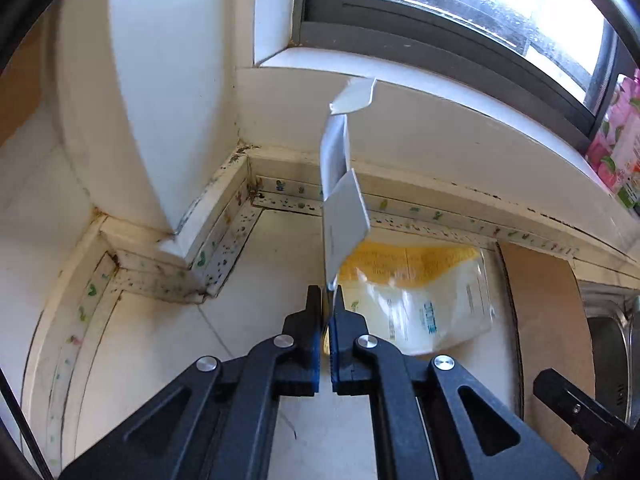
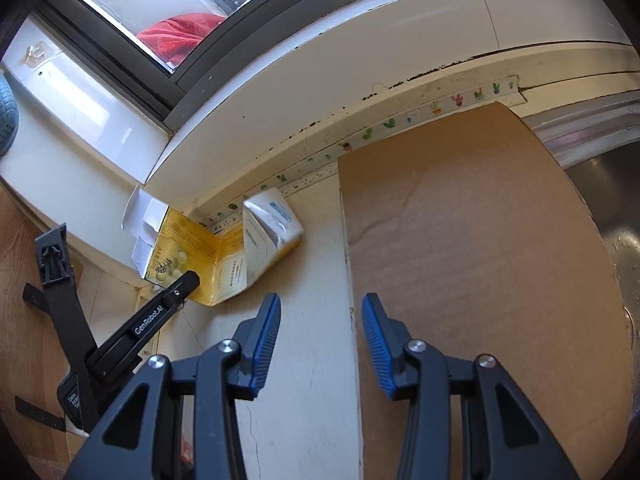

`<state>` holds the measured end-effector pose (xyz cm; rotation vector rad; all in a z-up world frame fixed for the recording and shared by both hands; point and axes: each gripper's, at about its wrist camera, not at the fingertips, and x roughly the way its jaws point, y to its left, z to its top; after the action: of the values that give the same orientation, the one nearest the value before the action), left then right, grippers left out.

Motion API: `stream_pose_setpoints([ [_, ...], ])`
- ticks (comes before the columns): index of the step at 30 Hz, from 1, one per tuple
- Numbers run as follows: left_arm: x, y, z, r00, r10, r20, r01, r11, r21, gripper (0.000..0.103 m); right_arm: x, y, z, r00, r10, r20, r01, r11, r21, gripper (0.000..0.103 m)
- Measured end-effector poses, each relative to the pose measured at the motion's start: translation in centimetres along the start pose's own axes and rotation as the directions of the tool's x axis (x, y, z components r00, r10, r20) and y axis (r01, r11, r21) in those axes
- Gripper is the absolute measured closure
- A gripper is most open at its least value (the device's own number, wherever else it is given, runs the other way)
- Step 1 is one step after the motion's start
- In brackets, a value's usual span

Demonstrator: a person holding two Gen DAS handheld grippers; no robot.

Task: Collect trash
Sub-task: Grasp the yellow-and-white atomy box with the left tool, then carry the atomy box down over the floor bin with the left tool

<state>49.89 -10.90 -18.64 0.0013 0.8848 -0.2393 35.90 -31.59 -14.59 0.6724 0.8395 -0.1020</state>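
Note:
A flattened carton (image 1: 344, 208), white inside and yellow outside, stands on edge above the pale counter (image 1: 248, 320) near the wall. My left gripper (image 1: 329, 292) is shut on the carton's lower edge. In the right wrist view the same carton (image 2: 192, 248) shows its yellow printed side, with the left gripper (image 2: 188, 280) pinching its near corner. Just behind it lies a crumpled white and yellow plastic bag (image 1: 420, 304), also seen as the bag (image 2: 272, 220) against the backsplash. My right gripper (image 2: 320, 308) hovers open over the counter, nothing between its fingers.
A brown cardboard sheet (image 2: 460, 240) covers the counter on the right, beside a steel sink (image 2: 608, 208). A white window sill (image 1: 440, 92) runs above the backsplash and carries a pink package (image 1: 616, 148). A white wall pillar (image 1: 160, 120) juts out at the left corner.

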Motion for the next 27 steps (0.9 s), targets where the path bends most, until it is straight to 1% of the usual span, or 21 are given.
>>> stream_pose_setpoints([
  [7,-7.2,-1.4,-2.8,0.997,0.023,0.068,-0.024,1.000,0.005,0.102,-3.0,-0.5,-2.5,1.000,-0.002,-0.008,0.002,1.000,-0.001,0.061],
  [11,-12.4,-1.8,-5.3,0.994,0.040,0.103,-0.042,0.999,0.015,0.102,-5.6,-0.4,-4.4,1.000,0.001,0.003,-0.001,1.000,-0.017,0.062],
  [13,-15.4,-1.4,-6.3,0.992,0.047,0.118,-0.050,0.998,0.026,0.102,-7.1,-0.3,-5.6,1.000,0.003,0.009,-0.003,1.000,-0.026,0.062],
  [15,-18.1,-1.4,-8.1,0.990,0.056,0.132,-0.061,0.998,0.034,0.102,-8.7,-0.2,-7.1,1.000,0.005,0.020,-0.004,1.000,-0.028,0.062],
  [18,-21.9,-0.3,-10.6,0.987,0.062,0.151,-0.067,0.997,0.032,0.102,-11.1,-0.1,-9.7,0.999,0.000,0.040,0.001,0.999,-0.032,0.062],
  [24,-28.1,1.2,-15.6,0.985,0.058,0.160,-0.064,0.998,0.030,0.102,-15.7,0.2,-15.2,0.999,-0.011,0.053,0.013,0.999,-0.032,0.062],
  [27,-30.9,2.4,-18.4,0.986,0.049,0.160,-0.051,0.999,0.008,0.102,-18.1,0.7,-17.9,0.998,-0.016,0.059,0.019,0.999,-0.050,0.062],
])
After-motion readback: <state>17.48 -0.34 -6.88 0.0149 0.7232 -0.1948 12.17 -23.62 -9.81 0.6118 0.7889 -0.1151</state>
